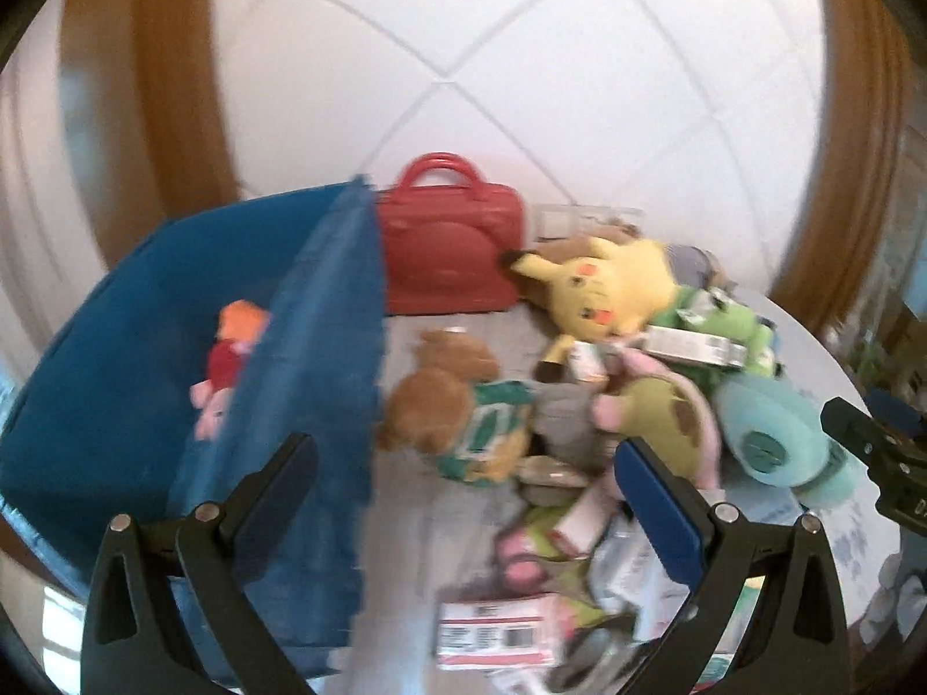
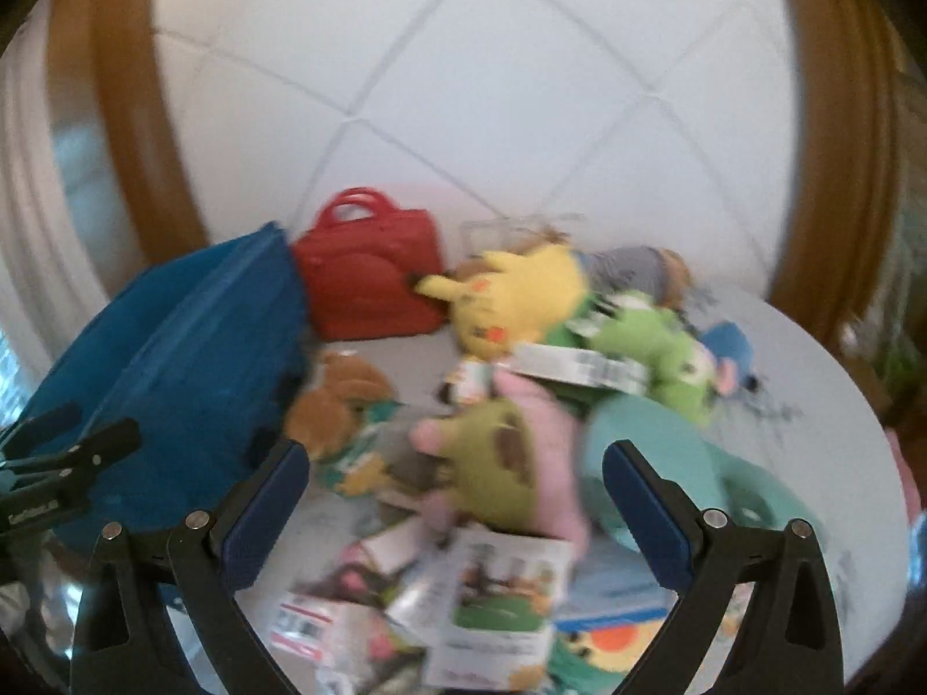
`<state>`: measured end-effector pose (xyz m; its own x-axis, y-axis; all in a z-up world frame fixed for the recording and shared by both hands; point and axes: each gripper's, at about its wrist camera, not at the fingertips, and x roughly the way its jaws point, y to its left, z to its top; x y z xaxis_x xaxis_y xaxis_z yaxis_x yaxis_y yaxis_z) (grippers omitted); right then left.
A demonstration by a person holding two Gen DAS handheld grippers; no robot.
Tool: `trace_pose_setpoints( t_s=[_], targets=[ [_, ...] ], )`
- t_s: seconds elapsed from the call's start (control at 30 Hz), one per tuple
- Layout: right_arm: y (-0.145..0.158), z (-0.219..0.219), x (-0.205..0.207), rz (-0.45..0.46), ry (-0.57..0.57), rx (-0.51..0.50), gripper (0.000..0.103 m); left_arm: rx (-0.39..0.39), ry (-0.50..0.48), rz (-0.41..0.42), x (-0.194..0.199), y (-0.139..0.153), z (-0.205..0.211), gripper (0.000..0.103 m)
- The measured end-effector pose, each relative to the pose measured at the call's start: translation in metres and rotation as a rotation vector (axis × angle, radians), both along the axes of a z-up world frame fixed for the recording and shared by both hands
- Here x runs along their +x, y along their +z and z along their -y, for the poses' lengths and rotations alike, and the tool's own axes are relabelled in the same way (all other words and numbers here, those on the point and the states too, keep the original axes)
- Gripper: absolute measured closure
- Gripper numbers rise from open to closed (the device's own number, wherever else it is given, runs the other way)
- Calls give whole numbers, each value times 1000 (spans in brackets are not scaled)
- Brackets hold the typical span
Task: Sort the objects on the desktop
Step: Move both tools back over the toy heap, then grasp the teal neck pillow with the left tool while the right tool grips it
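Both grippers hang above the cluttered table with their jaws spread wide and nothing between them. The left gripper (image 1: 463,463) has its blue-padded fingers (image 1: 660,504) straddling a gap. Just ahead of that gap lies a brown plush (image 1: 440,399) in a green and white outfit. Its left finger sits over the near wall of the blue fabric bin (image 1: 324,347), which stands open to that side. A small red and pink doll (image 1: 232,359) rests inside the bin. Straight ahead and farther off, a red handbag (image 1: 449,255) stands upright against the bin's far corner. Ahead and to the right, a yellow Pikachu plush (image 1: 602,284) lies on the pile. At the far right edge the other tool's black tip shows.

The right gripper (image 2: 455,478) hovers over a green and pink plush (image 2: 504,463) lying just ahead of its fingers. Beneath them, paper cards and packets (image 2: 498,608) are scattered on the table (image 2: 811,405). A teal plush (image 2: 666,452) lies by its right finger. A green plush (image 2: 654,347) sits beyond that. The blur hides finer detail.
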<state>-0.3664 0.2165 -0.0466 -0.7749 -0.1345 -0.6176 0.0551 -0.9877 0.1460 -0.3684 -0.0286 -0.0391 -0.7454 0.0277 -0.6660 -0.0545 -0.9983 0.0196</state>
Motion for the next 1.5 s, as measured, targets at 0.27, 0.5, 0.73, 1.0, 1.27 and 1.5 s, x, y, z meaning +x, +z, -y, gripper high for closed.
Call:
trace_pose_setpoints(
  t_s=[0.27, 0.5, 0.73, 1.0, 1.27, 1.5],
  targets=[
    [2, -77, 28, -2, -204, 15, 0, 4, -180, 31, -14, -21, -81, 0],
    [-5, -148, 39, 21, -319, -4, 0, -9, -267, 80, -25, -45, -156, 0],
    [-31, -230, 14, 95, -329, 10, 0, -4, -256, 123, -54, -74, -237, 0],
    [-85, -300, -31, 234, -245, -47, 0, -80, -183, 186, -91, -105, -308, 0],
    [-132, -295, -54, 332, -193, -127, 0, -160, -200, 265, -102, -145, -321, 0],
    [-170, -275, -50, 415, -204, -174, 0, -105, -212, 275, -84, -171, -300, 0]
  ],
)
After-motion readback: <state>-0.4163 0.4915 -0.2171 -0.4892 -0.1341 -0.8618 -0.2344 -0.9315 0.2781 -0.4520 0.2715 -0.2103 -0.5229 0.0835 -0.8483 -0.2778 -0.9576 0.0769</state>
